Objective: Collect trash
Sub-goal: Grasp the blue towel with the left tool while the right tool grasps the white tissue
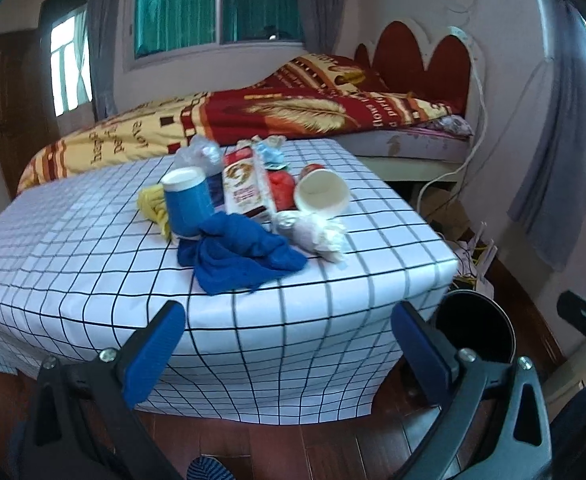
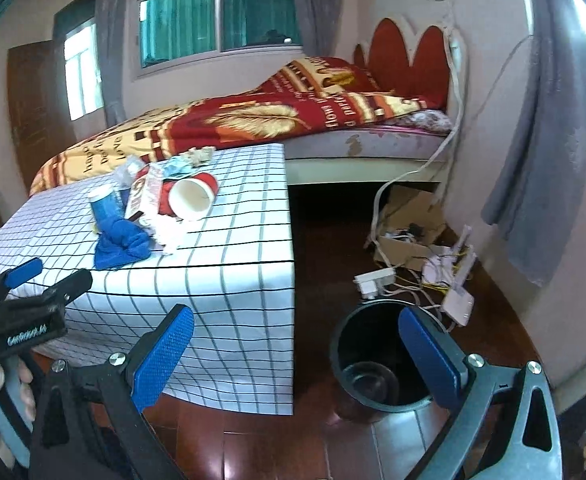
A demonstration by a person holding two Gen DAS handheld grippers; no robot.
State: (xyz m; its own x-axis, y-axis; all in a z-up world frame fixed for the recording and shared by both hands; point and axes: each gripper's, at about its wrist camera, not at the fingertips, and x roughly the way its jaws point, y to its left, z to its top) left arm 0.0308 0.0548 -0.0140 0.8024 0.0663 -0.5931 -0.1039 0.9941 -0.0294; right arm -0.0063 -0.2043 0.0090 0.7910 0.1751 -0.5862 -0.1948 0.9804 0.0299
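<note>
Both the left gripper (image 1: 289, 344) and right gripper (image 2: 297, 352) are gaping wide, holding nothing. Trash (image 1: 253, 200) is lying on the desk (image 1: 93, 264) ahead; the bin (image 2: 377, 360) is standing below the right gripper.

- I am standing in a home bedroom: a bed (image 2: 253, 128) with a red and yellow blanket (image 1: 253, 112) is lying along the wall under a scalloped red headboard (image 2: 409, 60).
- Grey curtains (image 2: 317, 4) are hanging beside the window (image 1: 217, 4).
- Dark wood floor (image 2: 333, 232) is showing, with cables and a power strip (image 2: 375, 282) lying on it.
</note>
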